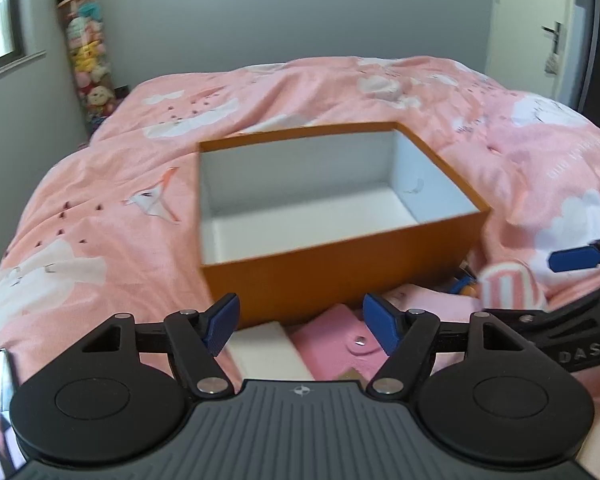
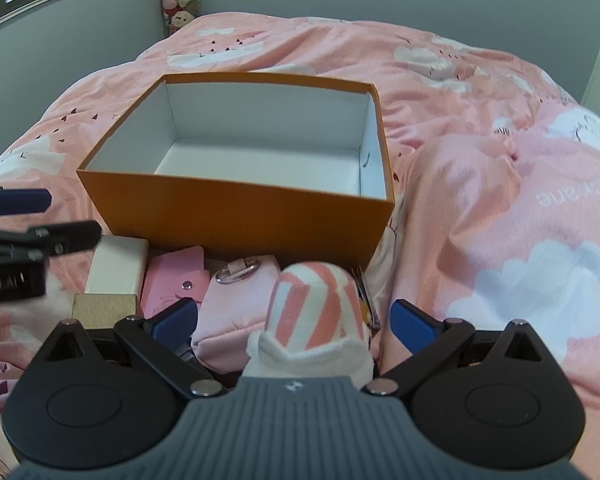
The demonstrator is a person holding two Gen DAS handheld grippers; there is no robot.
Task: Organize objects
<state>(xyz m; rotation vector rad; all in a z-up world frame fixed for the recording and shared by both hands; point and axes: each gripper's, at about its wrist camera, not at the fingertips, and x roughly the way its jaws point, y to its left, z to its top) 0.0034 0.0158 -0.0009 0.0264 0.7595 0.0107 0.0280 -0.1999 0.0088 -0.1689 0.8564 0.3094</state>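
Observation:
An open orange box [image 1: 340,268] with an empty white inside stands on the pink bed; it also shows in the right wrist view [image 2: 236,216]. In front of it lie a white block [image 2: 118,266], a pink snap pouch [image 2: 174,282], a pale pink pouch with a metal ring [image 2: 236,304], a gold box [image 2: 102,310] and a pink-and-white striped plush [image 2: 316,308]. My left gripper [image 1: 300,326] is open above the white block [image 1: 266,352] and pink pouch [image 1: 340,344]. My right gripper [image 2: 294,324] is open, its jaws on either side of the striped plush [image 1: 508,288] without touching it.
The pink cloud-print duvet [image 2: 500,200] covers the whole bed in soft folds. A clear tube of plush toys [image 1: 86,52] stands in the far left corner under a window. A door [image 1: 540,20] is at the far right.

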